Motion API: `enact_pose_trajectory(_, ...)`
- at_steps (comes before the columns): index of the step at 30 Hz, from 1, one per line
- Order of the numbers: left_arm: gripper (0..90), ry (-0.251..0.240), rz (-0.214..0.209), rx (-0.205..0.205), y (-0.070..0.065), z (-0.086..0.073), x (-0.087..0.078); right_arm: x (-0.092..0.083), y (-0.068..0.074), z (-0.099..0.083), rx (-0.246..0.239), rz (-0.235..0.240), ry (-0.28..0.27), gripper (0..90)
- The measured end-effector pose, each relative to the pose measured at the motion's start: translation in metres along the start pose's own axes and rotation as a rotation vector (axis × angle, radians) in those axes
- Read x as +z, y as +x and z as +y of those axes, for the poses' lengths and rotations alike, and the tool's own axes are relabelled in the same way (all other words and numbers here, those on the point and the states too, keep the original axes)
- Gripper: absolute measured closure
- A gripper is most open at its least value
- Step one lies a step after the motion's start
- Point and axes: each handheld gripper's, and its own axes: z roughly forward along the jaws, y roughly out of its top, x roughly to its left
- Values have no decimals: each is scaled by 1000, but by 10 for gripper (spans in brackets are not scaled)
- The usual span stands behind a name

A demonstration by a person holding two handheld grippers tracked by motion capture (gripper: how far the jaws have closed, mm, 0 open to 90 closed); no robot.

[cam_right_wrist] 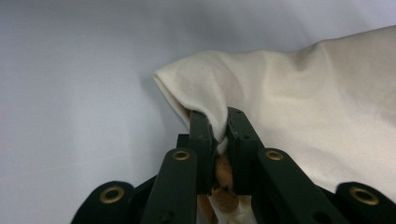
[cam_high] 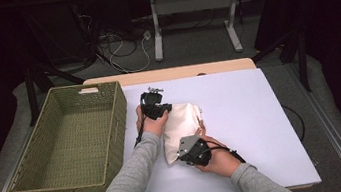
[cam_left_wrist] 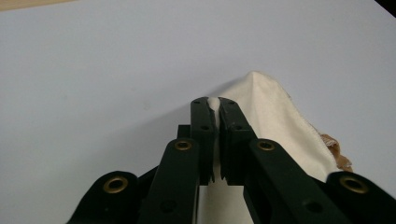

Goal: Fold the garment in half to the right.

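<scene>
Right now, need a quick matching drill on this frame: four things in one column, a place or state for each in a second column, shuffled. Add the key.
Things:
1. cloth bag
2. woven basket
3. left tongs
4. right tongs

Places or states:
A. olive green, on the table's left side
B. cream, lying mid-table on the white top
C. shut on a fold of cloth with something brown beneath it
D. shut on a thin cloth edge near a peaked corner

Pairs: 1-B, 2-A, 3-D, 4-C

You can't see the cloth bag's contents; your right gripper hides its six-o'clock corner, and your forearms are cut off at six o'clock.
</scene>
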Motion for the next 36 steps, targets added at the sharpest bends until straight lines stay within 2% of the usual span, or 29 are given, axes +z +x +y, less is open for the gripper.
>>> enact_pose_trajectory(5, 856, -8, -4, -11, -1, 0, -2, -2, 4, 3, -13, -32, 4, 836)
enact_pose_trajectory(12, 856, -9, -5, -1, 0, 1, -4, -8, 4, 4, -10, -41, -16, 839)
enact_pose_trajectory(20, 856, -9, 2, 0, 1, 1, -5, -5, 3, 2, -19, -10, -17, 809)
enact_pose_trajectory(26, 856, -10, 1, 0, 1, 2, -5, -2, 3, 0, -47, 27, -17, 723)
enact_pose_trajectory(31, 856, -9, 0, -1, 1, 2, -6, -1, 3, 0, -14, 60, -29, 634)
enact_pose_trajectory(32, 856, -9, -2, -2, 1, 2, -6, -1, 3, 1, -17, 69, -30, 592)
enact_pose_trajectory(36, 856, -8, -3, 2, 1, 2, -6, 1, 3, 0, -15, 65, -31, 541)
